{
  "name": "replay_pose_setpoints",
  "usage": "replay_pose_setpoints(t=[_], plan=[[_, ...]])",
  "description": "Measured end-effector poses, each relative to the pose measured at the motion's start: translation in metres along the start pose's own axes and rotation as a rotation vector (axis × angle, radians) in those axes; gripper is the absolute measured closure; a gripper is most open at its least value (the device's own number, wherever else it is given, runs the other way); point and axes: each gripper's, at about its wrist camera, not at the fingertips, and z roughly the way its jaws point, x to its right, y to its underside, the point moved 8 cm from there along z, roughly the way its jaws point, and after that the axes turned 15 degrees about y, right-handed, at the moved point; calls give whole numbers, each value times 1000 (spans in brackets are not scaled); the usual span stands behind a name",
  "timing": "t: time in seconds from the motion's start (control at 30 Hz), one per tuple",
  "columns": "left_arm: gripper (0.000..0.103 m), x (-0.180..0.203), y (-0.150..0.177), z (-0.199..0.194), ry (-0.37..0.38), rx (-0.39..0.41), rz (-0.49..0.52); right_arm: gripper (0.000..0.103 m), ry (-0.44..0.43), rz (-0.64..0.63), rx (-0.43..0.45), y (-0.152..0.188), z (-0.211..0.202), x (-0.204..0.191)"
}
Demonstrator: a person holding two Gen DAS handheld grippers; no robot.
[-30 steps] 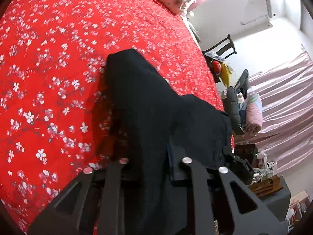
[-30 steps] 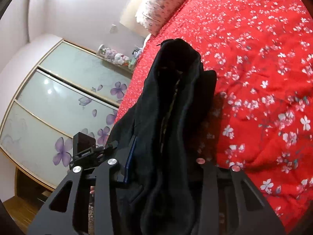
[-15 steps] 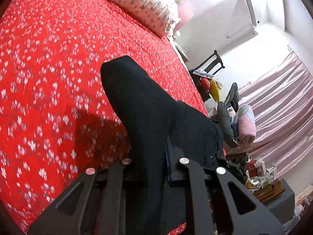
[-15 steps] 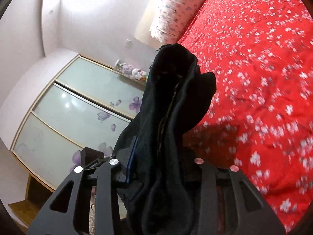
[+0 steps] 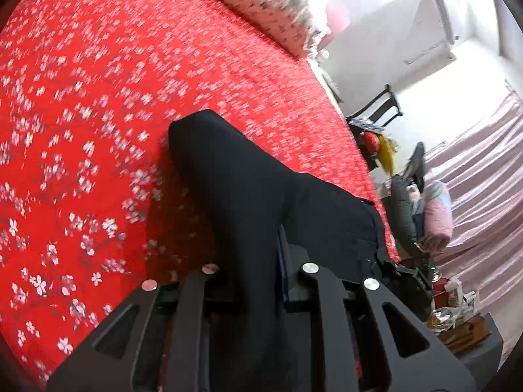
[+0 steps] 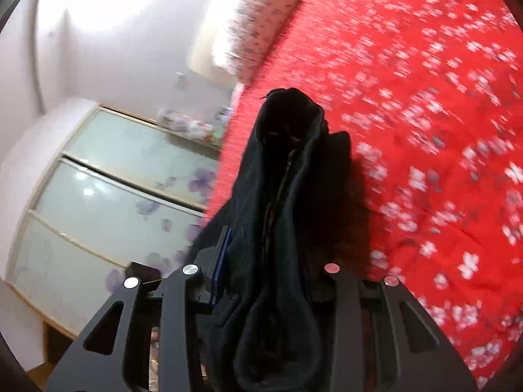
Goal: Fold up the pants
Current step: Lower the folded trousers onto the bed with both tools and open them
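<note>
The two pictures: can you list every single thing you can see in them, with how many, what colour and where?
pants: one, black, bunched in both grippers above the bed
bedspread: one, red with white blossoms, covering the bed
pillow: one, pale patterned, head of the bed
wardrobe doors: pale green glass, purple flowers, beside the bed
chair: one, dark, by the bed
curtain: pink, far side
left gripper: black, clamping the pants
right gripper: black, clamping the pants

Black pants (image 5: 248, 196), bunched in thick folds, lie between the jaws in both wrist views and project forward beyond them. In the right wrist view the pants (image 6: 281, 215) show a vertical seam and a rounded far end.
</note>
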Motion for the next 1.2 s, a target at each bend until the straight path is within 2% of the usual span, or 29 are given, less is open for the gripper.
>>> replay_pose_setpoints(t=[0.1, 0.17, 0.2, 0.27, 0.33, 0.4, 0.43, 0.47, 0.53, 0.63, 0.7, 0.73, 0.8, 0.83, 0.93, 1.07, 1.17, 1.2], plan=[[72, -9, 4, -1, 5, 8, -27, 65, 47, -24, 9, 8, -4, 3], [48, -16, 6, -6, -31, 17, -47, 63, 82, -42, 19, 10, -5, 2], [44, -20, 7, -14, -62, 40, -59, 62, 105, -41, 24, 11, -6, 2], [42, -22, 5, -32, -80, 92, -57, 58, 138, -40, 41, 14, -14, 3], [42, -17, 3, -58, -111, 167, -27, 56, 191, -50, 97, 14, -27, 1], [39, -4, 6, -74, -111, 207, 24, 54, 254, -88, 200, 13, -48, -3], [35, 11, 11, -81, -107, 219, 78, 54, 287, -121, 283, 13, -65, -9], [30, 24, 17, -84, -98, 215, 130, 54, 290, -145, 329, 13, -73, -16], [23, 52, 33, -80, -70, 189, 231, 53, 212, -226, 398, 23, -91, -43], [20, 71, 56, -65, -36, 134, 294, 47, 143, -325, 375, 51, -88, -65], [17, 75, 67, -46, -39, 92, 299, 42, 196, -373, 330, 67, -75, -63], [16, 70, 71, -39, -56, 73, 294, 38, 230, -371, 287, 72, -64, -58], [16, 50, 82, -21, -100, 7, 258, 38, 299, -321, 202, 74, -41, -42], [16, 44, 84, -16, -107, 0, 252, 38, 284, -296, 186, 73, -35, -36], [14, 42, 87, -9, -141, 12, 319, 38, 211, -243, 171, 66, -35, -32], [12, 54, 97, -15, -188, 22, 385, 38, 185, -242, 217, 75, -51, -39], [2, 67, 112, -35, -215, 89, 450, 33, 271, -364, 330, 93, -72, -50], [2, 67, 116, -42, -235, 113, 464, 26, 291, -397, 353, 99, -76, -53]])
